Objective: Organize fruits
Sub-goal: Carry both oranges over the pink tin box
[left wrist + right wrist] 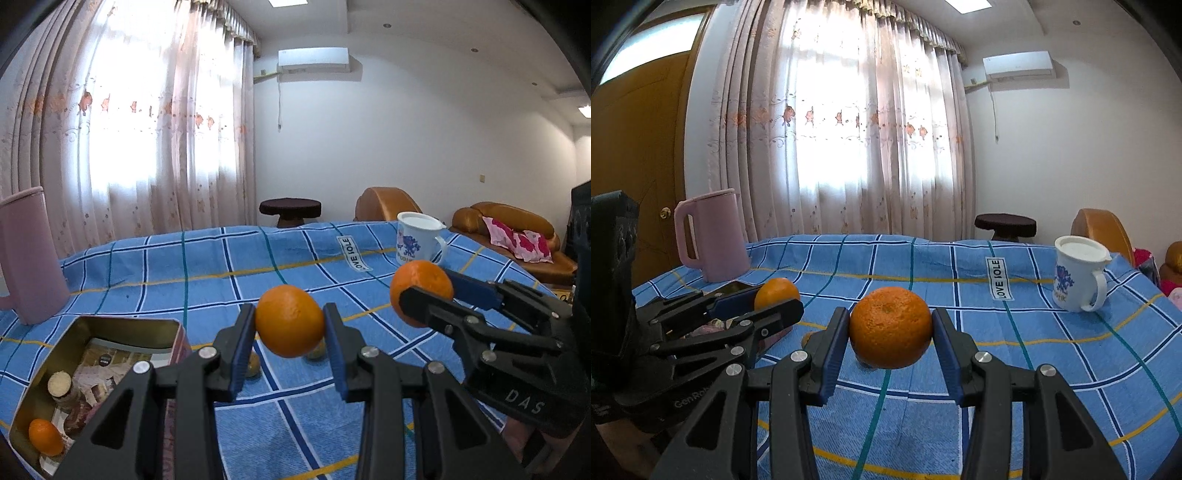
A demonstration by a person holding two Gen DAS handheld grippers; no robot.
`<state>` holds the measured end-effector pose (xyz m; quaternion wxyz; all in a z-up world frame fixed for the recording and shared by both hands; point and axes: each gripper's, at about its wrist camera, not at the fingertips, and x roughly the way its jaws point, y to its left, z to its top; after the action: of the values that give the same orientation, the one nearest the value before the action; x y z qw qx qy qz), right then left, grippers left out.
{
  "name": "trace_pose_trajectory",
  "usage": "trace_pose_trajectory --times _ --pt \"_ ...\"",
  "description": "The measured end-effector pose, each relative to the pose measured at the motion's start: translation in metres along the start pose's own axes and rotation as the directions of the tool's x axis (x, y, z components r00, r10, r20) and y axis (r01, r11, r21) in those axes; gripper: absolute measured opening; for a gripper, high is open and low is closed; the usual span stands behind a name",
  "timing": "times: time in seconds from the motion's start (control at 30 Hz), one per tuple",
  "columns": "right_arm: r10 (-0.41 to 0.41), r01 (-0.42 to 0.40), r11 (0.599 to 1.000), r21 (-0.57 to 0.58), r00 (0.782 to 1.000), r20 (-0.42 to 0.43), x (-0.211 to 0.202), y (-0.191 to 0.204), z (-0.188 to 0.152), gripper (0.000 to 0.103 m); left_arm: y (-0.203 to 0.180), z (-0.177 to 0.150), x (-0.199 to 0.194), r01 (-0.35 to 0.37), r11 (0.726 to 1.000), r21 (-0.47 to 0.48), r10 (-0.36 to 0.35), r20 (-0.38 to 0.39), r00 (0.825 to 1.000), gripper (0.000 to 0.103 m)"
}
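My left gripper is shut on an orange and holds it above the blue checked tablecloth. My right gripper is shut on a second orange, also lifted off the cloth. Each gripper shows in the other's view: the right one with its orange at the right, the left one with its orange at the left. An open gold tin at lower left holds a third orange and packets. Two small brownish fruits lie on the cloth under the left gripper.
A pink kettle stands at the table's back left. A white mug with a blue print stands at the back right. Beyond the table are a dark stool, brown sofas and curtains.
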<state>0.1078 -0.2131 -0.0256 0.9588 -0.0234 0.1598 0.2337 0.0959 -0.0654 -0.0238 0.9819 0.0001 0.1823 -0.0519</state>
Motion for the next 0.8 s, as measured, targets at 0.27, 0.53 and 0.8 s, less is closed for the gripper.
trace_pose_trajectory --times 0.27,0.53,0.8 --pt "-0.005 0.005 1.000 -0.015 1.000 0.029 -0.006 0.003 0.000 0.048 0.001 0.000 -0.007 -0.011 1.000 0.002 0.011 0.033 0.999 0.038" --pt "-0.003 0.004 1.000 -0.026 0.999 0.042 -0.010 0.006 0.000 0.048 0.000 -0.001 -0.008 -0.005 1.000 -0.003 0.005 0.031 1.000 0.038" --pt "0.067 -0.067 0.998 -0.018 0.998 0.015 -0.004 0.027 0.001 0.048 0.026 -0.006 -0.022 -0.017 0.998 -0.055 0.017 -0.001 1.000 0.038"
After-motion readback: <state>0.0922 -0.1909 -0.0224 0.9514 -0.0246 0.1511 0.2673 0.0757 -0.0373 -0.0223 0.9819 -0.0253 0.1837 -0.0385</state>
